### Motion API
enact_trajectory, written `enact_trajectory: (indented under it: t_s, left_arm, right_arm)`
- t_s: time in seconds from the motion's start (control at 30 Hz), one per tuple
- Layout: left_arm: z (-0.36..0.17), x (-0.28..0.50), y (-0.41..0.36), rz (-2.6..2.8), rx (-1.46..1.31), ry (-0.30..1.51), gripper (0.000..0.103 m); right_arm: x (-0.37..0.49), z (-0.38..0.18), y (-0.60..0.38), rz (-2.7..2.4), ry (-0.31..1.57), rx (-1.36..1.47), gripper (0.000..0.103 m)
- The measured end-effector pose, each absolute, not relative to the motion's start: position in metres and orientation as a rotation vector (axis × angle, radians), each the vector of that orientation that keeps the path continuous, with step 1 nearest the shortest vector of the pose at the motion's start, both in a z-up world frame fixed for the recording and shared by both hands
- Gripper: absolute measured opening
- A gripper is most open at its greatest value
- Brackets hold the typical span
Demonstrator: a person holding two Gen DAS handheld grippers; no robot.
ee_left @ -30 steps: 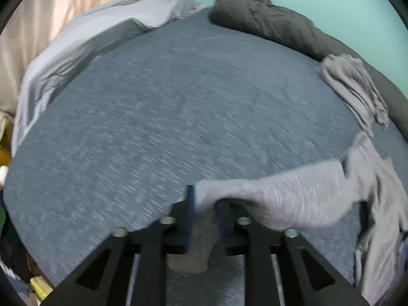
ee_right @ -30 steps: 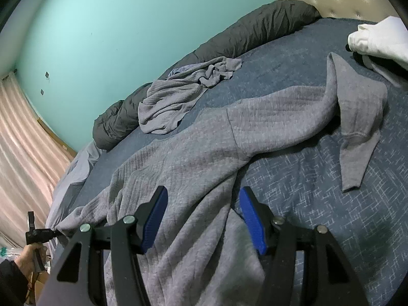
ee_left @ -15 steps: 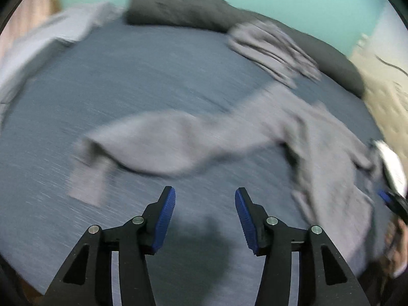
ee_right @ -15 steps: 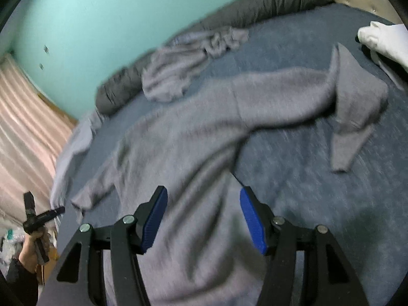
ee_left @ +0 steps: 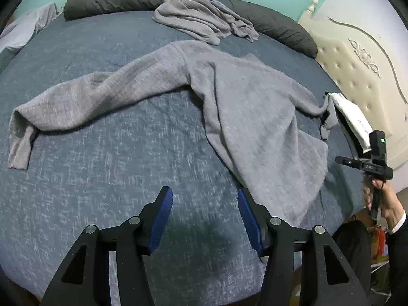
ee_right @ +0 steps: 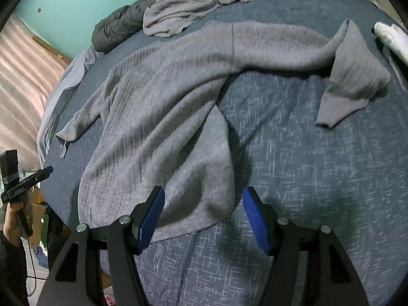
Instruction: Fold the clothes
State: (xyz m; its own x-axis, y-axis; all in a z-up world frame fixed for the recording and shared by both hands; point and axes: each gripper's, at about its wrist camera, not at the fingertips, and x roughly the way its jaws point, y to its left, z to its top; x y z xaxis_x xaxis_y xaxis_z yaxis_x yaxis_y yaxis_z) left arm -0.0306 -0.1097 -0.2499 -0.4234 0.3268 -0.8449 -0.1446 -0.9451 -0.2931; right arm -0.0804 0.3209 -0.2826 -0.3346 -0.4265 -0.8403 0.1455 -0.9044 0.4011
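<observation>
1. A grey sweater (ee_left: 250, 117) lies spread on the blue bedspread (ee_left: 102, 178), one sleeve (ee_left: 84, 99) stretched out to the left, the other (ee_right: 352, 76) doubled back near a white cloth (ee_right: 392, 40).
2. The left gripper (ee_left: 205, 214) hovers over bare bedspread just beside the sweater's hem, jaws spread and empty.
3. The right gripper (ee_right: 201, 214) hangs released above the hem (its left pad seems to overlap the fabric, though contact is unclear).
4. A second crumpled grey garment (ee_left: 204, 20) rests against the dark rolled duvet (ee_left: 275, 25).
</observation>
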Motion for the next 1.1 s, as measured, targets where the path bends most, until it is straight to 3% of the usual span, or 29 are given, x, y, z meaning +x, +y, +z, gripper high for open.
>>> enact_trajectory:
  t_s: [0.23, 0.3, 0.37, 0.47, 0.87, 1.1]
  left_arm:
    - [-0.252, -0.012, -0.099, 2.408, -1.499, -0.269, 0.057]
    - [-0.255, -0.012, -0.098, 2.411, -1.500, -0.271, 0.057]
    - [-0.257, -0.011, -0.098, 2.410, -1.505, -0.281, 0.057]
    - [-0.259, -0.011, -0.098, 2.410, -1.511, -0.284, 0.057]
    - [-0.261, -0.015, -0.076, 2.378, -1.503, -0.286, 0.058]
    - [-0.267, -0.016, -0.060, 2.347, -1.520, -0.274, 0.058]
  right_arm:
    - [-0.090, -0.301, 0.308, -2.295, -0.294, 1.555, 0.063]
    - [-0.090, -0.301, 0.304, -2.286, -0.284, 1.537, 0.046]
    - [-0.089, -0.299, 0.301, -2.274, -0.276, 1.519, 0.015]
    - [-0.084, -0.291, 0.302, -2.273, -0.252, 1.503, 0.003]
    - [-0.038, -0.220, 0.363, -2.299, -0.415, 1.363, 0.002]
    - [-0.018, -0.251, 0.401, -2.359, -0.396, 1.560, 0.002]
